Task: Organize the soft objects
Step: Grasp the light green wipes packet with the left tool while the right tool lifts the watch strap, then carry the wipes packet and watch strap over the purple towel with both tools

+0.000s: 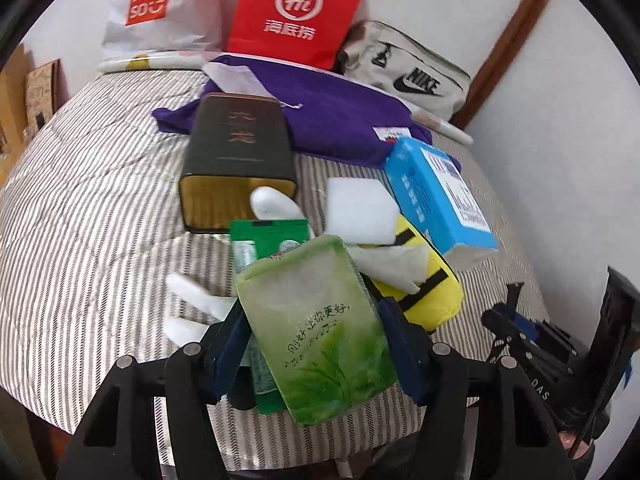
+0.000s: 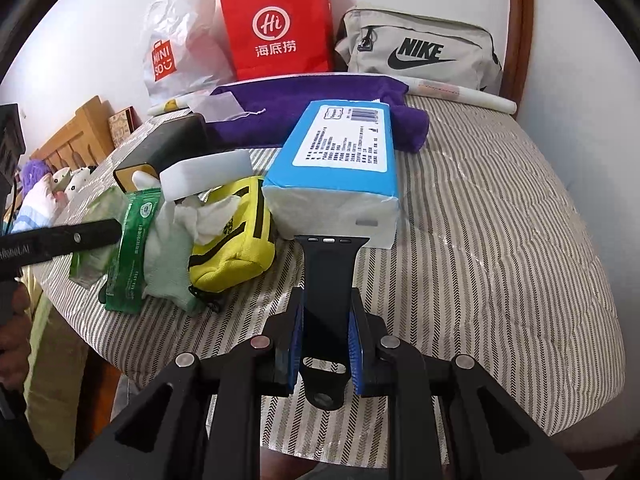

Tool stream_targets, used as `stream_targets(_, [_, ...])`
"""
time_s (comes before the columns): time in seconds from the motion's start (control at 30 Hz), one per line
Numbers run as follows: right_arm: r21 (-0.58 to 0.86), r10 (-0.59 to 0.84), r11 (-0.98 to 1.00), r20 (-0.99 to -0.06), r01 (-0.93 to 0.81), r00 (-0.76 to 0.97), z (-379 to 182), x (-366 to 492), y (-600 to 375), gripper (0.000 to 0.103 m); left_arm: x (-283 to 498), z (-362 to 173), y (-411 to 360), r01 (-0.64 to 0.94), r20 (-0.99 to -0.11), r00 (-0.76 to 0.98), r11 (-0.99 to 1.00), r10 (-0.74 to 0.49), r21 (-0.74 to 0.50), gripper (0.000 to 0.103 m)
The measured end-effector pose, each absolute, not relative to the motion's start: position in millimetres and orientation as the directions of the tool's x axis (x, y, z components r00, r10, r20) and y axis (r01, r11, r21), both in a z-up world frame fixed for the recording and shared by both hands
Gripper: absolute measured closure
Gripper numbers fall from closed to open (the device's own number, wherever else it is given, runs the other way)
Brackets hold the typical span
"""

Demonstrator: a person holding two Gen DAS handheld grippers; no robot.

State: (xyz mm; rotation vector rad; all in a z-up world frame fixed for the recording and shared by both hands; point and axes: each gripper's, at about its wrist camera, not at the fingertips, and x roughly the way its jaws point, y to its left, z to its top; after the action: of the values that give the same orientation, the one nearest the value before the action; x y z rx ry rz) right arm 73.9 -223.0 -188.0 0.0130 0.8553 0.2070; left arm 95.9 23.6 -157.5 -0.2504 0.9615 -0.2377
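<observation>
My left gripper (image 1: 316,340) is shut on a light green tissue pack (image 1: 316,320), with a blue pad pressed on each side. Behind the pack lie a dark green wipes packet (image 1: 260,248), a white glove (image 1: 276,204), a yellow pouch (image 1: 428,280), a white sponge (image 1: 360,212) and a blue tissue pack (image 1: 436,196). My right gripper (image 2: 326,304) is shut on a black watch strap (image 2: 328,280), which points at the blue tissue pack (image 2: 340,168). The yellow pouch (image 2: 232,248) and the wipes packet (image 2: 134,248) lie to its left.
All of it lies on a striped bed cover (image 2: 500,240). A dark tin box (image 1: 240,152) and a purple towel (image 1: 332,116) lie further back. A red paper bag (image 1: 296,12), a white plastic bag (image 1: 160,4) and a grey Nike bag (image 1: 408,72) line the wall. Plush toys (image 2: 48,188) sit far left.
</observation>
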Motion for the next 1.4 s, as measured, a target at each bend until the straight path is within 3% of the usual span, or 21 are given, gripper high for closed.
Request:
stream_targets(0.7, [0.081,0.190,0.979,-0.689,-0.187,0.699,-138.6,88.7,-222.4,0.083,118.4,-124.9,53.2,0.055,-0.750,0.606,0.955,-0.264,-0.292,0.040])
stream_targets(1.4, [0.086,0.229,0.968,-0.677,-0.234,0.699,-89.4,178.0,-214.5,0.083,194.5,-91.4,55.5,0.040,-0.764,0.612,0.972,-0.206,-0.231,0.040])
